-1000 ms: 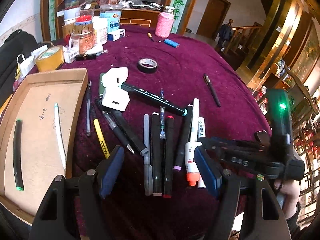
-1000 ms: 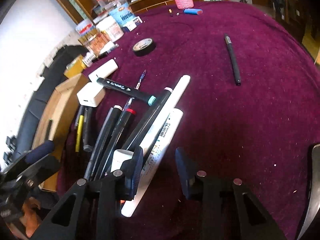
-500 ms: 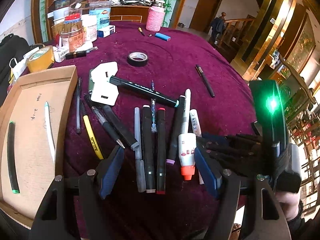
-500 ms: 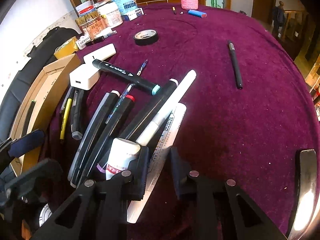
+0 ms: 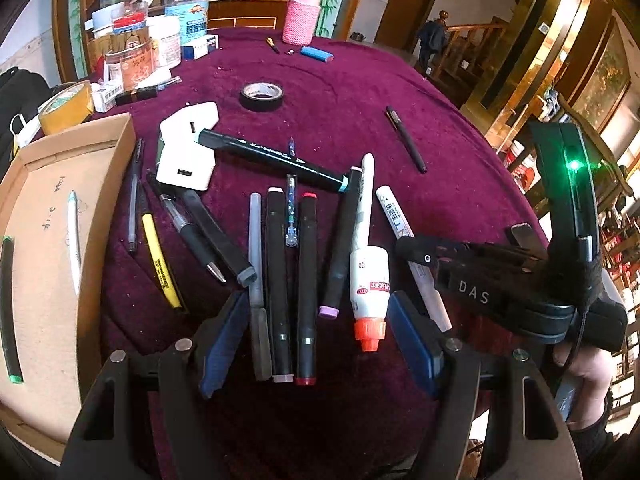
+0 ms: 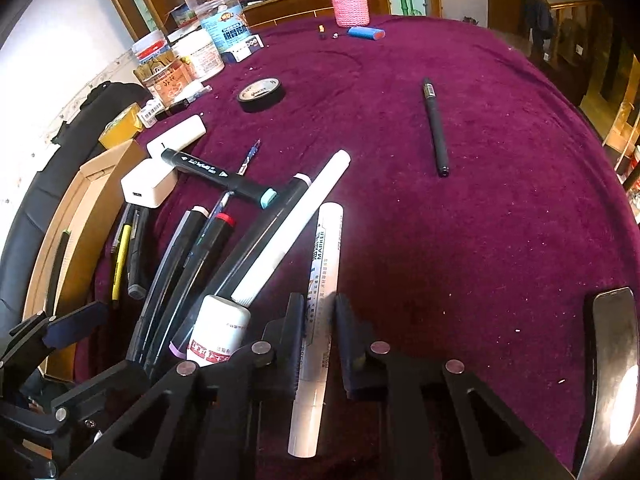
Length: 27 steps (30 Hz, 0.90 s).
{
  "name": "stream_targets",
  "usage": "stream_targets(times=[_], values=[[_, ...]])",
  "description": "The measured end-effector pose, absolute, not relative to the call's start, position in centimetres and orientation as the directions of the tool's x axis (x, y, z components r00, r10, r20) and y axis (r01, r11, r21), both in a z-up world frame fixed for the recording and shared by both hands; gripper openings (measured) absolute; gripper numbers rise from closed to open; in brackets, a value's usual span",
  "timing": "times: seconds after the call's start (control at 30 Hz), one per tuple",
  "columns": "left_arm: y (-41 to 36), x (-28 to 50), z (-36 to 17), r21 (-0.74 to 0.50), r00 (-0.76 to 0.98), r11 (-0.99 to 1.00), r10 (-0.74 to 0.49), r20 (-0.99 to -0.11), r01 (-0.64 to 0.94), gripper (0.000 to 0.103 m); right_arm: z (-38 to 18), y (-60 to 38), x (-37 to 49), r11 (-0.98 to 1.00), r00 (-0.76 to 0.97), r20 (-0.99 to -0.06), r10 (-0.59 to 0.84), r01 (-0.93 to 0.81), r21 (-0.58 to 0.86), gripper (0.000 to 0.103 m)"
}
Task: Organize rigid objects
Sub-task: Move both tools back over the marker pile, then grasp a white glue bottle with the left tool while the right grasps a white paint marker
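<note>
Marker [image 6: 320, 304] lies lengthwise between right tool [image 6: 318, 334] pads, pointing away.

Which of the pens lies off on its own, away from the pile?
The slim black pen, alone on the purple cloth right of the pile; the others overlap or touch.

Two white chargers [image 5: 185, 152] lie stacked together on the cloth, beside one roll of black tape [image 5: 262, 96] and one glue bottle [image 5: 369, 286] with an orange cap. One cardboard tray [image 5: 38, 264] holds two pens: a white one [image 5: 73, 236] and a black one [image 5: 7, 308] tipped green. One pink knitted cup [image 5: 301, 16], one blue lighter [image 5: 317, 53] and one roll of tan tape [image 5: 66, 106] sit farther back.
</note>
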<state>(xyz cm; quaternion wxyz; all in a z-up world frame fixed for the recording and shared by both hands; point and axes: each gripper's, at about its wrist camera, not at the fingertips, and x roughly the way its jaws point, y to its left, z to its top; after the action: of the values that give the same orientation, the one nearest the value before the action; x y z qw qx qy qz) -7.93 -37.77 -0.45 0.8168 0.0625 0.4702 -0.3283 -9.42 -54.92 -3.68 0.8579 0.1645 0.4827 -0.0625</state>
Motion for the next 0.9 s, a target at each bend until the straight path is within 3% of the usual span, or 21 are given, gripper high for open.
stream_targets(times=[0.23, 0.3, 0.43, 0.53, 0.7, 0.9], values=[[-38.1, -8.1, -0.9, -0.232, 0.319, 0.76, -0.5, -0.805, 0.607, 0.071, -3.8, -56.2, -10.1, 0.917, 0.553, -0.827, 0.097, 0.273, 0.29, 0.016], [-38.8, -8.4, -1.0, -0.224, 0.309, 0.75, -0.498, -0.81, 0.622, 0.064, -3.8, -56.4, -10.2, 0.913, 0.563, -0.82, 0.104, 0.272, 0.302, 0.016], [-40.6, -9.0, -1.4, -0.196, 0.3, 0.724, -0.495, -0.816, 0.661, 0.061, -3.8, -56.8, -10.5, 0.903, 0.58, -0.805, 0.126, 0.268, 0.335, 0.016], [-42.0, -8.9, -2.6, -0.179, 0.279, 0.711, -0.476, -0.834, 0.68, 0.048, -3.5, -57.0, -10.7, 0.902, 0.59, -0.798, 0.125, 0.268, 0.339, 0.016], [-42.9, -9.1, -2.6, -0.149, 0.299, 0.717, -0.459, -0.837, 0.681, 0.042, -3.6, -57.1, -10.7, 0.9, 0.589, -0.797, 0.134, 0.264, 0.346, 0.016], [-42.2, -9.5, -2.2, -0.195, 0.265, 0.704, -0.488, -0.832, 0.683, 0.042, -3.5, -57.2, -10.7, 0.901, 0.59, -0.796, 0.139, 0.259, 0.349, 0.016]])
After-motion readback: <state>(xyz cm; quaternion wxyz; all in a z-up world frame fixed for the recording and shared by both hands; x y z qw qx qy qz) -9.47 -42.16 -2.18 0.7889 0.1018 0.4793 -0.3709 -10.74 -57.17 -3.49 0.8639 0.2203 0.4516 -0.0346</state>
